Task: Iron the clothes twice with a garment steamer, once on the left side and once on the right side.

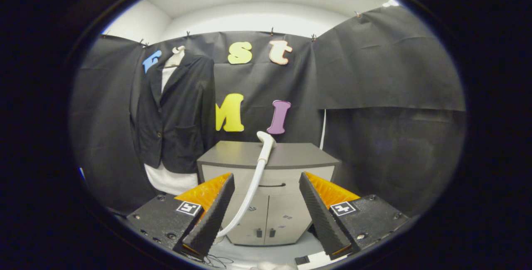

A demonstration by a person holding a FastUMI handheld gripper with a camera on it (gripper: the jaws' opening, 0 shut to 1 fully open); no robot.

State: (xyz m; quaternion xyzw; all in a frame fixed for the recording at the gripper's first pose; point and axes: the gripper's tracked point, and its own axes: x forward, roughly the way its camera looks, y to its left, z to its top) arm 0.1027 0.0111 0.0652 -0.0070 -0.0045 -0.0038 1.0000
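Between my fingers and the grey cabinet [266,160], the garment steamer [254,185] leans with its white wand rising to the cabinet top. My gripper [266,207] is spread wide and holds nothing. I judge the step in hand is grasping the wand: I should centre it between the pads, since it sits nearer the left finger [212,216], and close on the straight shaft below the head. Beyond, left of the cabinet, the black blazer [176,114] hangs over a white shirt [170,180]. The cabinet corner could crowd my swing toward it.

My cam rides low on the gripper [266,216], looking forward past its spread fingers at the cabinet [268,160], jacket [176,112] farther back left.
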